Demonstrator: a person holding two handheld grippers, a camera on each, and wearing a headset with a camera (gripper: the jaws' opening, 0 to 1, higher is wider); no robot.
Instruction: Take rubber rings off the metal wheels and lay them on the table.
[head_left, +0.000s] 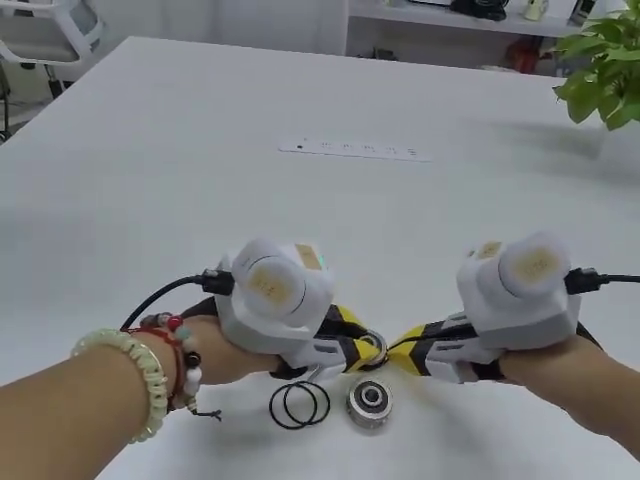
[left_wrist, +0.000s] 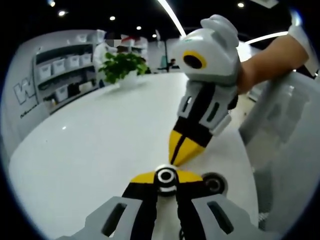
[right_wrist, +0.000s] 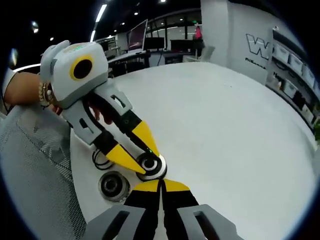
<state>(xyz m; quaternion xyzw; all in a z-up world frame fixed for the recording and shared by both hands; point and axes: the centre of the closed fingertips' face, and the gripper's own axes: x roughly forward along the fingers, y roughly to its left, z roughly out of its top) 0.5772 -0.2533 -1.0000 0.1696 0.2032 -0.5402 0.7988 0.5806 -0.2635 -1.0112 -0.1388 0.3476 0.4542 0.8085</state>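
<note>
**Wheel clamped in left tongs, right tongs shut at its rim**

As seen from the head view, find the left tongs (head_left: 368, 350) clamped on a small metal wheel (head_left: 373, 343), held just above the white surface (head_left: 300, 240) near its front edge. Find the right tongs (head_left: 396, 358) opposite, pressed together, with their yellow points against the rim of that wheel. Cannot tell about any ring pinched between those points.

From the left gripper view, see the same wheel face-on between the yellow tips at the bottom. See the right tongs slanting down from above, closed, ending right at its upper edge. From the right gripper view, see the wheel just beyond the closed tips, gripped from the far side by the left tongs.

Lower in the head view, nearer the person, find two black rubber rings (head_left: 298, 404) lying flat and overlapping on the surface. Just beside them to the right, find a second wheel (head_left: 369, 402), also flat, apart from both tongs.

On the left wrist, note bead bracelets (head_left: 140, 375). At the far right of the surface, note a leafy plant (head_left: 605, 70).
</note>
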